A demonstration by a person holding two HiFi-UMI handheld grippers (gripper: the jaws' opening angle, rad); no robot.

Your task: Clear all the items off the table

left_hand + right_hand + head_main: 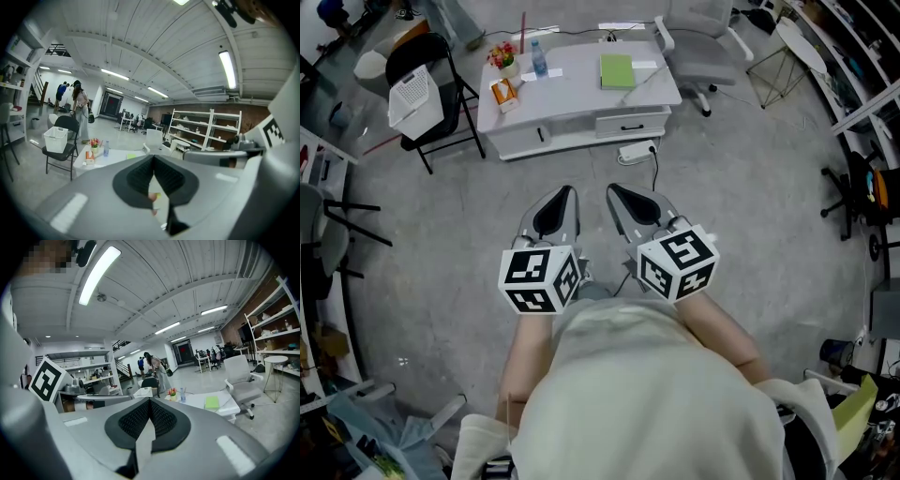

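Head view: I am holding the jaws of left gripper (567, 197) and right gripper (617, 195) clenched, empty; reaching the counter (572, 89) ahead of them unopened risks toppling the bottle (539, 59).

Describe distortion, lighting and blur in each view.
Head view: wide-angle bending at the edges, even light, white rectangular low table sharp. Left gripper view: heavy fisheye, dark corners, long ceiling strip light glaring, shut left gripper slightly soft. Right gripper view: same fisheye, another bright strip light blown out.

Open-plan workshop office: metal shelving (206, 129), office chair (241, 376), concrete floor.
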